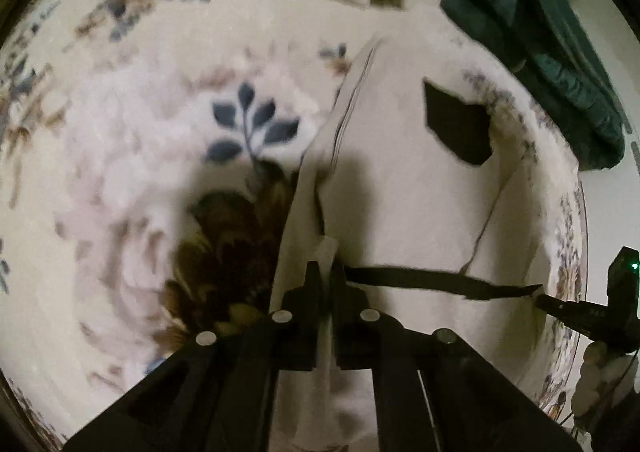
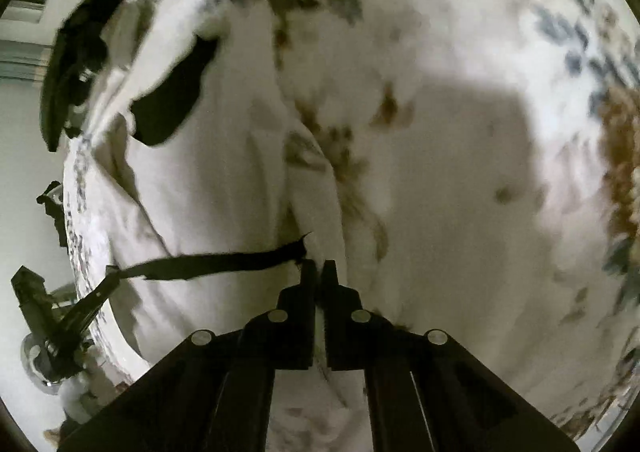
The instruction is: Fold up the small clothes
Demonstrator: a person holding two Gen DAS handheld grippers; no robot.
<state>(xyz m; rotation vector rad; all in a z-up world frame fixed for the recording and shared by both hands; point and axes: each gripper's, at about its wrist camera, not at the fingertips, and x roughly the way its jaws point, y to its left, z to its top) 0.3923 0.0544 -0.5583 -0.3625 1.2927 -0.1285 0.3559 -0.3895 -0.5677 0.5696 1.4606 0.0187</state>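
Note:
A small white garment (image 1: 404, 188) with a black patch (image 1: 460, 128) and a black edge band (image 1: 440, 282) hangs stretched above a floral blanket. My left gripper (image 1: 327, 272) is shut on one corner of its black-banded edge. My right gripper (image 2: 318, 270) is shut on the other corner, and it shows at the right of the left wrist view (image 1: 560, 304). In the right wrist view the garment (image 2: 208, 180) hangs to the left with the band (image 2: 216, 262) taut across to the left gripper (image 2: 108, 280).
The white blanket with blue and brown flowers (image 1: 168, 140) covers the surface below, also in the right wrist view (image 2: 460, 156). A dark green cloth (image 1: 540, 44) lies at the far right edge. A white wall (image 2: 24, 124) is beyond the bed.

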